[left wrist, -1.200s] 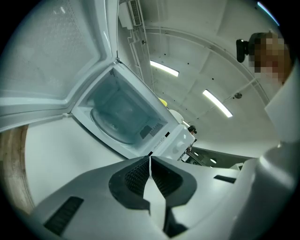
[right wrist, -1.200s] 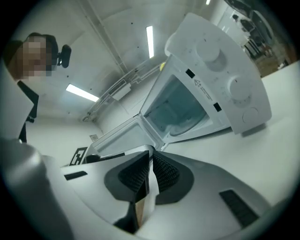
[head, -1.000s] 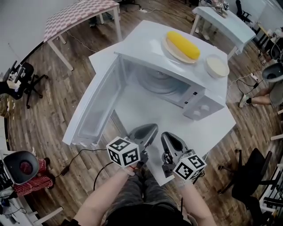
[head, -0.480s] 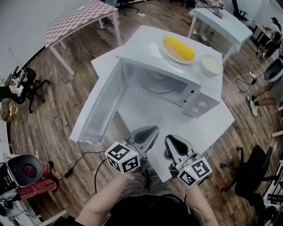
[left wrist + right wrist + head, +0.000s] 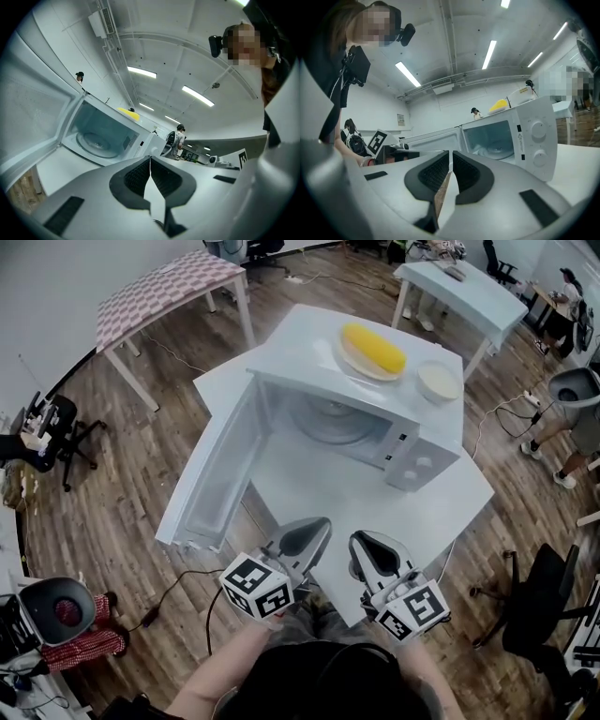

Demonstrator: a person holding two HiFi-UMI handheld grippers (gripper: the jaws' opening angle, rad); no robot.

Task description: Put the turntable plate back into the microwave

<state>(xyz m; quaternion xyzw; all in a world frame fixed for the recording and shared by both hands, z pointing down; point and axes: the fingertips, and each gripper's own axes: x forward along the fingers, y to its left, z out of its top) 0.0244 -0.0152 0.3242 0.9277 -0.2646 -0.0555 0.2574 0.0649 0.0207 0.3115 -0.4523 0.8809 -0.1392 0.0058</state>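
Observation:
A white microwave (image 5: 375, 418) stands on a white table (image 5: 375, 507) with its door (image 5: 216, 474) swung wide open to the left. The round glass turntable plate (image 5: 333, 418) lies flat inside the cavity; it also shows in the left gripper view as the plate (image 5: 96, 139) and in the right gripper view as the plate (image 5: 494, 151). My left gripper (image 5: 317, 524) and right gripper (image 5: 361, 540) hover side by side over the table's near edge, well short of the microwave. Both are shut with nothing between the jaws, as with the left gripper (image 5: 150, 158) and the right gripper (image 5: 451, 153).
On the microwave's top sit a dish with a yellow corn cob (image 5: 373, 348) and a white bowl (image 5: 438, 381). A checked table (image 5: 169, 287) stands far left, another white table (image 5: 459, 287) far right. Office chairs (image 5: 539, 615) and a black cable (image 5: 178, 582) are on the wooden floor.
Both grippers have drawn back slightly toward me and sit lower in the head view. They stay shut. The microwave and the plate inside have not moved.

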